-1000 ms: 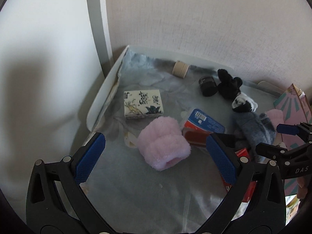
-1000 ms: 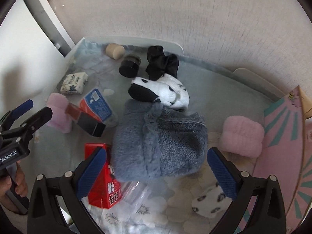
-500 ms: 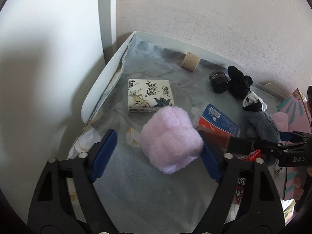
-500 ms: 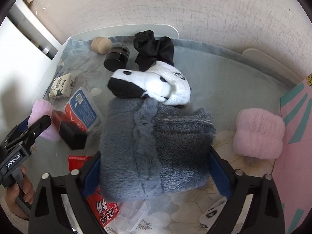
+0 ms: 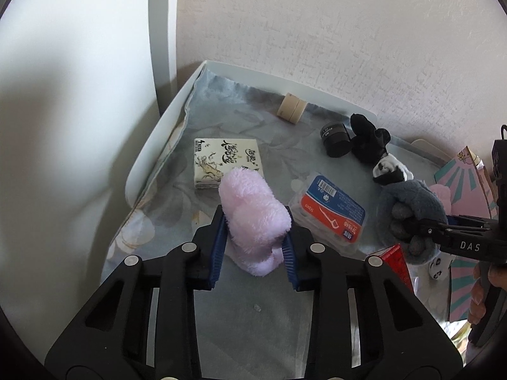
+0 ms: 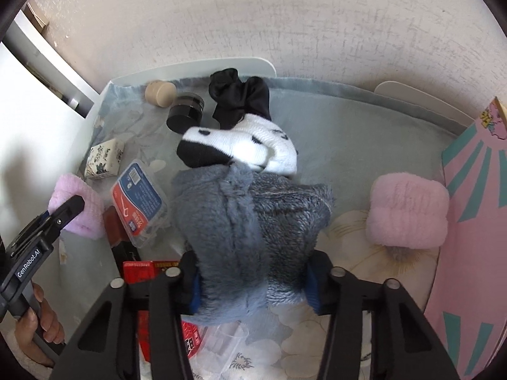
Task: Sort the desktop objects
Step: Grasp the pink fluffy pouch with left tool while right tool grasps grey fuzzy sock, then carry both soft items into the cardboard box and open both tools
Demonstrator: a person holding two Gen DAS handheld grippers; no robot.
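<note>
**Currently: Both Claws Closing on Soft Bundles**

Left gripper (image 5: pixel 253 247): jaws closing, blue pads already pressing the lilac fluffy bundle (image 5: pixel 253 218) at 6 o'clock in its view. Right gripper (image 6: pixel 253 281): jaws closing, pads squeezing the grey fluffy bundle (image 6: pixel 250 228) at 6 o'clock.

Risk: plush compresses and may slip out on lifting. The grey bundle touches the panda sock (image 6: pixel 240 148) at 12 o'clock and may drag it.

Containers: the clear floss-pick box (image 5: pixel 329 212) is shut, contents indistinct. The black jar (image 6: pixel 185 110) lies on its side, lid on.
</note>
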